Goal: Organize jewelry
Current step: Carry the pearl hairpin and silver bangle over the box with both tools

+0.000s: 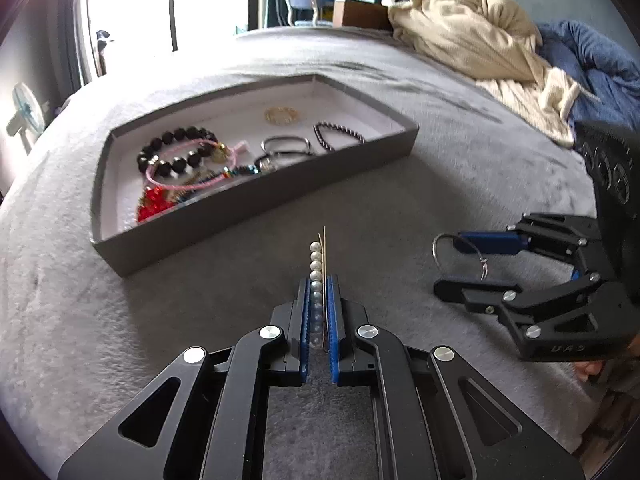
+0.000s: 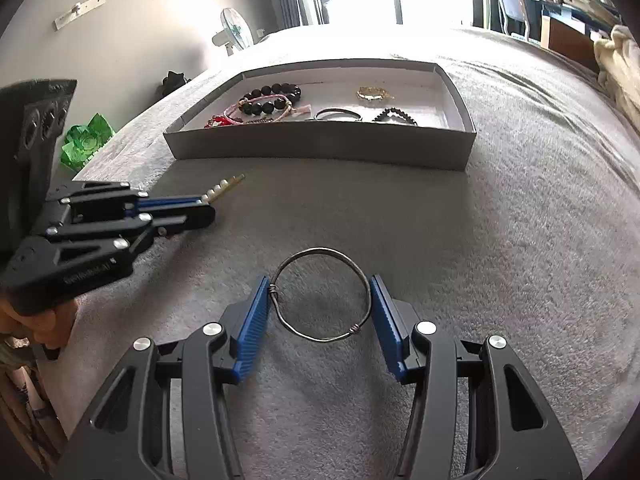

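My left gripper [image 1: 321, 286] is shut on a pearl bracelet [image 1: 315, 268] with a thin gold band, held just above the grey bedspread, short of the grey jewelry tray [image 1: 256, 196]. The tray holds a black bead bracelet [image 1: 176, 148], a pink cord bracelet, red beads, a gold piece and several others. My right gripper [image 2: 320, 300] has its blue pads touching both sides of a silver wire bangle [image 2: 322, 294], held flat just over the bedspread. In the left wrist view the right gripper [image 1: 456, 260] and the bangle [image 1: 440, 246] are at right. In the right wrist view the left gripper [image 2: 204, 206] is at left.
The tray [image 2: 320, 144] lies ahead of both grippers on the bedspread. A cream blanket [image 1: 472, 36] and blue bedding [image 1: 592, 64] are heaped at the far right. A fan [image 2: 236, 30] and a green object [image 2: 86, 142] are beyond the bed's left edge.
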The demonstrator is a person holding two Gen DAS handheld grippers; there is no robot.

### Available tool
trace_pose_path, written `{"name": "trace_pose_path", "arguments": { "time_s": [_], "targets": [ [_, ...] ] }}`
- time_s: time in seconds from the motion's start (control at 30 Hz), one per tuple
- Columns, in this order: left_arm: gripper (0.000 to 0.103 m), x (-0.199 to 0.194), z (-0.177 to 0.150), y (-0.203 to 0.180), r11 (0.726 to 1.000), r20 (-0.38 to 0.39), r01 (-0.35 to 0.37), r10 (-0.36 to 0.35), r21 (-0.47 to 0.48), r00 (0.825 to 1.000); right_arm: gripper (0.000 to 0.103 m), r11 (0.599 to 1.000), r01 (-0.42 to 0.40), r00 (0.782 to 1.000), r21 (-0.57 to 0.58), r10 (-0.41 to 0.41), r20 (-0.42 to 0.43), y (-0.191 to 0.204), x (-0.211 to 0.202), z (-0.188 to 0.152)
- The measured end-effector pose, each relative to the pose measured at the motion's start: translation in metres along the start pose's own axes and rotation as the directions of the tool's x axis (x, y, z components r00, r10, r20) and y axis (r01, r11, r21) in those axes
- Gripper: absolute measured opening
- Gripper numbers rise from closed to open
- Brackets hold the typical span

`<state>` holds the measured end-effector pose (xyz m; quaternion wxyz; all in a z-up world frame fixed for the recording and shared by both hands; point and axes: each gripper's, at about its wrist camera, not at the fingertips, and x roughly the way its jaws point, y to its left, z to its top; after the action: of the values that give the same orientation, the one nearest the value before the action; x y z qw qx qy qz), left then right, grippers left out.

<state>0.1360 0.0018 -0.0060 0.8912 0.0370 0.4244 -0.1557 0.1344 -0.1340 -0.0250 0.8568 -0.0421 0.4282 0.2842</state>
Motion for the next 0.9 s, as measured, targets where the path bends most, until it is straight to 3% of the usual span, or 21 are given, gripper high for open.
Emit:
{"name": "trace_pose_path", "arguments": {
  "time_s": [0.57,0.9],
  "targets": [
    [0.008,-0.041,0.031,0.018,0.998,0.128,-0.021,0.027,-0.054,0.991,0.050,0.999,0.032,0.993,0.023,-0.035,0.117,-0.003,-0.013,0.035],
    [0.008,-0.044,0.046,0.037,0.994,0.157,-0.052,0.067,-0.094,0.985,0.050,0.999,0.034,0.985,-0.001,-0.033,0.170,-0.003,-0.014,0.072]
  ]
}}
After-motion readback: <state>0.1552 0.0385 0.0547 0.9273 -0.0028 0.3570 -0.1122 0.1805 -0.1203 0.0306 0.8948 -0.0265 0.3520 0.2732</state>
